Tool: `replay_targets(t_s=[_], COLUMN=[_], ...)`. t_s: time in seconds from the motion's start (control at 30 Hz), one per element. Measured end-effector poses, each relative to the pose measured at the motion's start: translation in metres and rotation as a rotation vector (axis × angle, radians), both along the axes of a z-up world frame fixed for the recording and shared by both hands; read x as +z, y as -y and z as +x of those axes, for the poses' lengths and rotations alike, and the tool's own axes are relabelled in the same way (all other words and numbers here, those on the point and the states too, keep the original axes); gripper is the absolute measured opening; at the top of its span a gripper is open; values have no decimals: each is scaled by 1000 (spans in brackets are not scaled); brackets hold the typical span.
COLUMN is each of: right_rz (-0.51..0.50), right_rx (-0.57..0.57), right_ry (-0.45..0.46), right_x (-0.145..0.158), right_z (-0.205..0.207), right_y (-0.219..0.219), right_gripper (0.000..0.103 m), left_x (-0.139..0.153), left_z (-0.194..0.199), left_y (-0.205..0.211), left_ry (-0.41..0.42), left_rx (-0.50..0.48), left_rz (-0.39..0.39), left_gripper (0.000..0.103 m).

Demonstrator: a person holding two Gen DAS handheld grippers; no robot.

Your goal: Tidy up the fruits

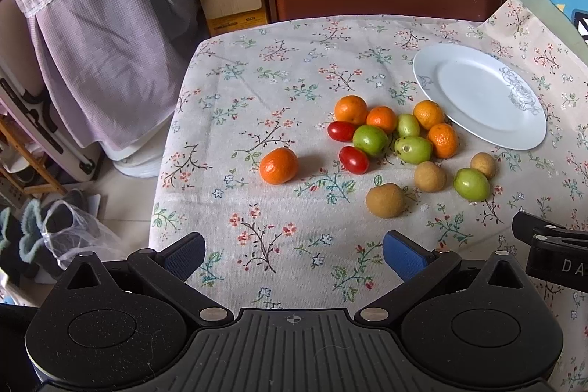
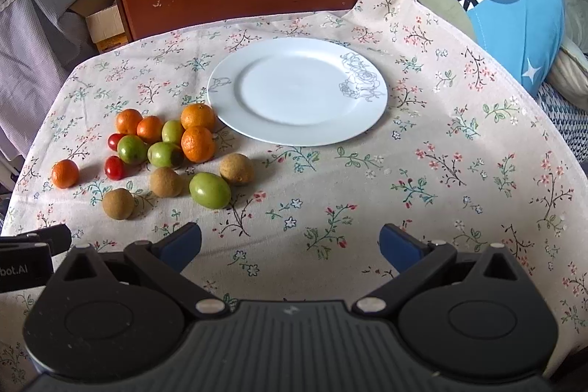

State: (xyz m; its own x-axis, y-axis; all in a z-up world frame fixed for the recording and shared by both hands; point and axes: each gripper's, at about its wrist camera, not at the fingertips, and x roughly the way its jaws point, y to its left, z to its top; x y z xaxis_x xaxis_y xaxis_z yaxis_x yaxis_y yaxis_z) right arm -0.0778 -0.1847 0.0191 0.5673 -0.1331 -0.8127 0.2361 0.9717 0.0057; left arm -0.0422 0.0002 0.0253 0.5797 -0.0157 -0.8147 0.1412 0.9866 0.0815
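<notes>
Floral worktop (image 2: 422, 171): plate (image 2: 297, 90) bare, fruits (image 2: 165, 153) all loose beside it. My left tool (image 1: 294, 256), right tool (image 2: 290, 245) wide, empty. Nothing sorted yet.

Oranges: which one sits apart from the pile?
The orange lying alone at the pile's left, clear of every other fruit. The other four oranges crowd together with the green fruits beside the plate.

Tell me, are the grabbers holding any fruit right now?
No. The left gripper and right gripper are both open and empty. All fruit lies on the tablecloth.
</notes>
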Motion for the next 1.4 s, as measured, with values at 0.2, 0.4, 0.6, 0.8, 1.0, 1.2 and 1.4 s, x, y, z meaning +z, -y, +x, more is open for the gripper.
replay_targets(t_s=[0.2, 0.4, 0.6, 0.8, 1.0, 1.2, 1.4], right_rz=[-9, -18, -24, -26, -26, -28, -30], right_rx=[20, 38, 40, 50, 49, 46, 45], right_ry=[-24, -54, -59, -68, -77, -82, -87], right_x=[-1, -3, -3, -4, -6, -8, -10], right_z=[3, 6, 7, 7, 8, 9, 8], right_y=[-5, -11, -11, -14, -15, -15, -16], right_gripper=[102, 102, 102, 102, 102, 102, 102], left_x=[-2, -4, -6, -7, -9, -9, -11], left_z=[-2, -2, -1, -1, -1, -1, -3], left_y=[2, 3, 3, 4, 4, 4, 3], left_ry=[-1, -5, -11, -15, -17, -19, -26], left_rx=[-10, -14, -15, -15, -17, -18, -20], left_rz=[7, 15, 20, 22, 25, 28, 25], left_gripper=[103, 103, 103, 103, 103, 103, 103])
